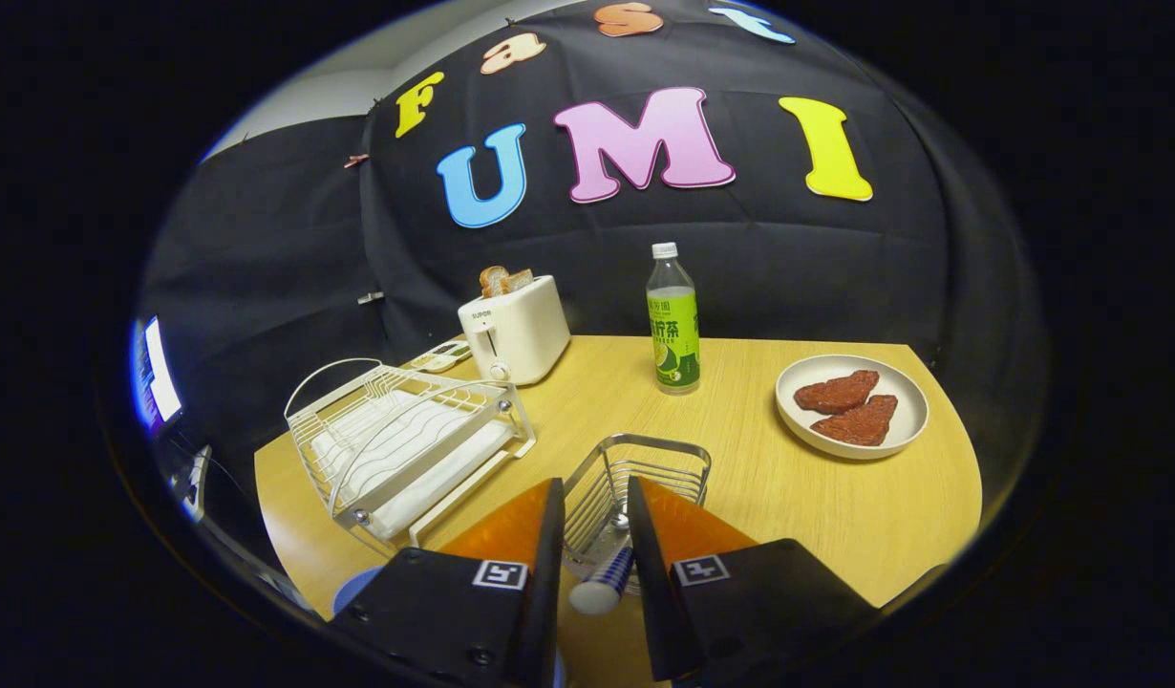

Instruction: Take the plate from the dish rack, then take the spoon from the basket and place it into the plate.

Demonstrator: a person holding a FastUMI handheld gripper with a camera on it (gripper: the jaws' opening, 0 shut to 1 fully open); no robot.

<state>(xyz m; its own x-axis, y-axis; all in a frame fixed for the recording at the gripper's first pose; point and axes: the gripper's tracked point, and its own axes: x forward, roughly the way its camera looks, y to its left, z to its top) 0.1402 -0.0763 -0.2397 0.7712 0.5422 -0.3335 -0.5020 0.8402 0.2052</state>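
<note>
My gripper (595, 483) reaches down into the wire basket (664, 457), which stands just ahead of the fingers on the wooden table. A spoon (604, 579) with a white and blue striped handle lies between the two fingers, its metal end low in the basket. The fingers stand close together and seem to press on the handle from both sides. A sliver of a blue plate (352, 591) shows on the table under the left finger. The white dish rack (406, 449) stands to the left of the basket with no plate in it.
A white toaster (514, 330) with toast stands behind the rack. A green-labelled bottle (672, 320) is beyond the basket. A beige plate with two pieces of meat (852, 406) sits to the right. The table edge (970, 516) curves close on the right.
</note>
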